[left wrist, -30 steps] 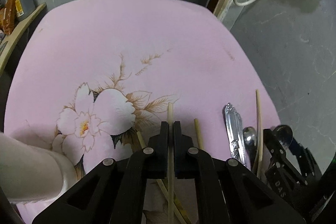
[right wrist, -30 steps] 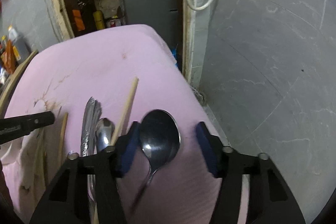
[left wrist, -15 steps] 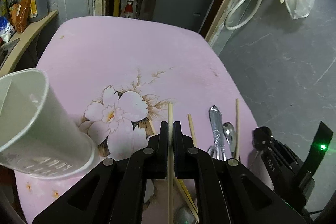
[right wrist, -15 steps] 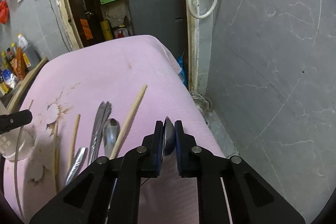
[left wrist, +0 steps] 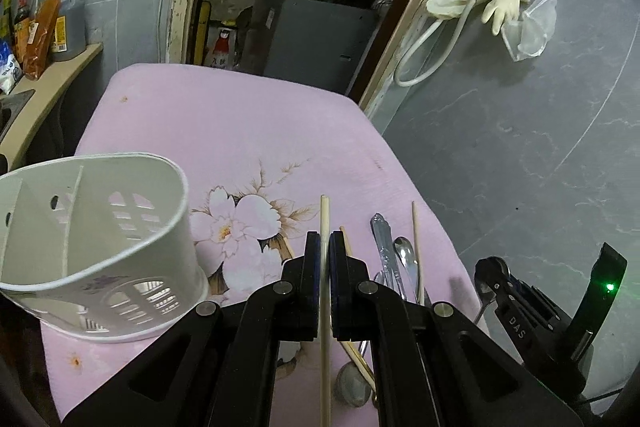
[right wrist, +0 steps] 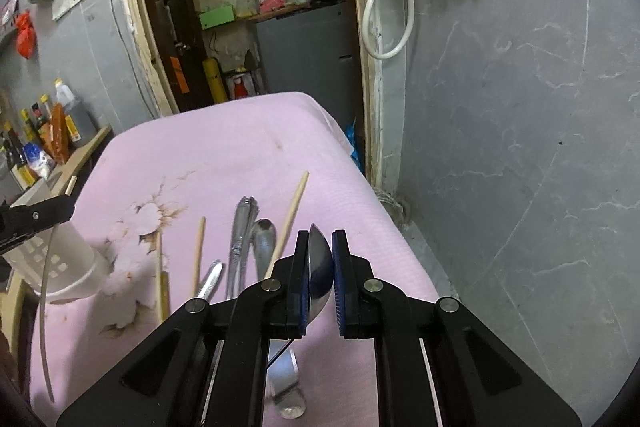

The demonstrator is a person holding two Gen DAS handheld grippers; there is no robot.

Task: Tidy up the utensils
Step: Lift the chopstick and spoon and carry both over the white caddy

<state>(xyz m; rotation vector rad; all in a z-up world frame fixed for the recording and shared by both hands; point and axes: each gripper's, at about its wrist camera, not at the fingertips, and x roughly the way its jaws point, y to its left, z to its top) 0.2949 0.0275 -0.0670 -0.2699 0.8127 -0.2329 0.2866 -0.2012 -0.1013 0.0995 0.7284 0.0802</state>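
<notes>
My left gripper [left wrist: 325,239] is shut on a pale wooden chopstick [left wrist: 325,215] and holds it above the pink flowered cloth [left wrist: 240,131]. A white slotted utensil holder [left wrist: 92,227] with dividers stands just left of it. My right gripper [right wrist: 320,239] is shut on the bowl of a steel spoon [right wrist: 319,259], lifted off the cloth, with the handle hanging down behind. The left wrist view shows that right gripper [left wrist: 494,277] at the lower right. In the right wrist view the left gripper [right wrist: 66,207] and the holder [right wrist: 60,267] are at the far left.
Several utensils lie on the cloth between the grippers: loose chopsticks [right wrist: 294,211], a silver handle [right wrist: 240,227] and a small spoon [right wrist: 264,239]. A grey wall [right wrist: 520,107] runs close on the right. A counter with bottles [left wrist: 40,27] is at the left, a doorway behind.
The right gripper's jaws closed on the spoon and lifted it. The left gripper rose with its chopstick, and the white holder came into full view beside it.
</notes>
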